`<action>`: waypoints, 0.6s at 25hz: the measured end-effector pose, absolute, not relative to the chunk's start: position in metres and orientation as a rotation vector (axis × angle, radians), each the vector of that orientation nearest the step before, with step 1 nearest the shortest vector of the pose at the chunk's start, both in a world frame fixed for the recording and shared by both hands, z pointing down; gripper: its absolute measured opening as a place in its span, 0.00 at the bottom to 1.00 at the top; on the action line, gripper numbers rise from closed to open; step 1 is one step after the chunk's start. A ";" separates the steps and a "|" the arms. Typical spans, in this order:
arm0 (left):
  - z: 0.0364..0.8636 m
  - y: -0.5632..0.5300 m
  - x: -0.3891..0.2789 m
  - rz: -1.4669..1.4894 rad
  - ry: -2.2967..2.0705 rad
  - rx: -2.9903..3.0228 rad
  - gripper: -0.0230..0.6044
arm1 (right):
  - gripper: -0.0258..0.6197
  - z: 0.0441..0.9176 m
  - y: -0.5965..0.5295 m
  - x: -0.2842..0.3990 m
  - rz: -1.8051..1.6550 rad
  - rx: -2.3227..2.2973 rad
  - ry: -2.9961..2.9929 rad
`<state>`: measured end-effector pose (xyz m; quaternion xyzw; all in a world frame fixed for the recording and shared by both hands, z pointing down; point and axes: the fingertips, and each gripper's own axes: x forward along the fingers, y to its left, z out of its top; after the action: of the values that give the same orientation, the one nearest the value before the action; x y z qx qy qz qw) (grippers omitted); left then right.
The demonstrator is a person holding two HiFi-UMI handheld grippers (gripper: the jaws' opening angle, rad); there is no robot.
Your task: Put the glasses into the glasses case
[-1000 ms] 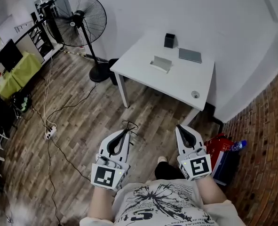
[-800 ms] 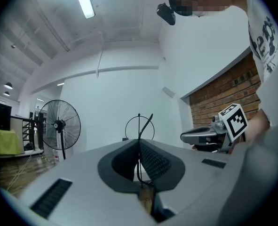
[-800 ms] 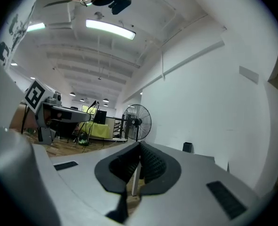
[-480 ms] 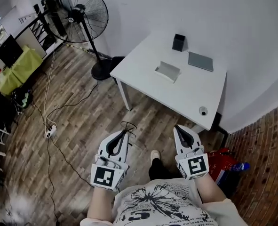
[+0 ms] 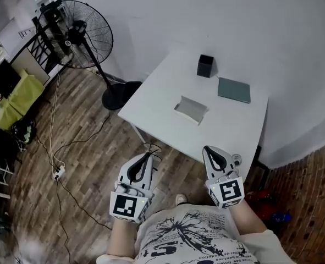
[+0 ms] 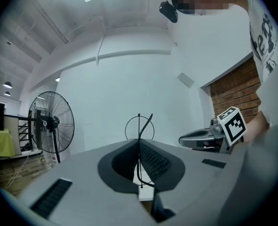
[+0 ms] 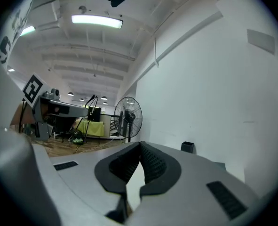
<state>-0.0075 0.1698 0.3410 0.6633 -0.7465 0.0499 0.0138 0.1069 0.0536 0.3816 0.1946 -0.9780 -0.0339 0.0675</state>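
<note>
Thin black wire-framed glasses [image 5: 150, 148] stick out past the tips of my left gripper [image 5: 148, 156], which is shut on them above the wooden floor, just short of the white table [image 5: 151, 100]. In the left gripper view the glasses [image 6: 139, 126] stand upright between the closed pads. My right gripper [image 5: 208, 149] is shut with nothing in it, its tips over the table's near edge. On the table lie a light grey case [image 5: 191, 109] in the middle and a flat dark grey case [image 5: 233, 89] farther back.
A small black box [image 5: 205, 66] stands at the table's far side against the white wall, and a small round object [image 5: 237, 159] sits at its near right corner. A black pedestal fan [image 5: 77, 34] stands to the left, with cables [image 5: 58, 147] across the floor.
The table has come much closer in the head view, now reaching the right gripper's tips. Both grippers hold the same pose, the left still clamped on the glasses.
</note>
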 end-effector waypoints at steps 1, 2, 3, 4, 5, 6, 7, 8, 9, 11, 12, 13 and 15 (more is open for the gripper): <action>0.343 0.157 -0.010 0.166 -2.314 2.077 0.06 | 0.06 0.382 0.043 0.104 -0.106 0.599 -2.943; 0.345 0.147 -0.012 0.172 -2.302 2.089 0.06 | 0.06 0.382 0.033 0.102 -0.106 0.612 -2.942; 0.345 0.137 -0.015 0.165 -2.293 2.100 0.06 | 0.06 0.380 0.026 0.099 -0.108 0.619 -2.943; 0.344 0.129 -0.019 0.135 -2.291 2.107 0.06 | 0.06 0.379 0.020 0.096 -0.112 0.623 -2.943; 0.343 0.120 -0.025 0.097 -2.293 2.109 0.06 | 0.06 0.378 0.015 0.093 -0.119 0.628 -2.942; 0.343 0.112 -0.031 0.078 -2.292 2.111 0.06 | 0.06 0.378 0.009 0.089 -0.128 0.635 -2.938; 0.346 0.103 -0.038 0.095 -2.279 2.117 0.06 | 0.06 0.378 0.001 0.085 -0.136 0.647 -2.934; 0.350 0.093 -0.043 0.134 -2.255 2.130 0.06 | 0.06 0.379 -0.007 0.081 -0.132 0.664 -2.930; 0.354 0.082 -0.048 0.169 -2.228 2.147 0.06 | 0.06 0.380 -0.017 0.077 -0.117 0.687 -2.925; 0.359 0.060 -0.057 0.202 -2.179 2.188 0.06 | 0.06 0.385 -0.034 0.070 -0.095 0.723 -2.912; 0.361 0.049 -0.062 0.208 -2.159 2.205 0.06 | 0.06 0.386 -0.042 0.065 -0.099 0.738 -2.903; 0.361 0.037 -0.068 0.207 -2.141 2.223 0.06 | 0.06 0.388 -0.050 0.061 -0.106 0.762 -2.890; 0.360 0.011 -0.081 0.177 -2.104 2.272 0.06 | 0.06 0.391 -0.068 0.054 -0.097 0.850 -2.855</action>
<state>-0.0808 0.0114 0.3598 0.7323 -0.6783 0.0571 0.0200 0.0536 -0.0675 0.3906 0.2841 -0.9549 -0.0325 0.0804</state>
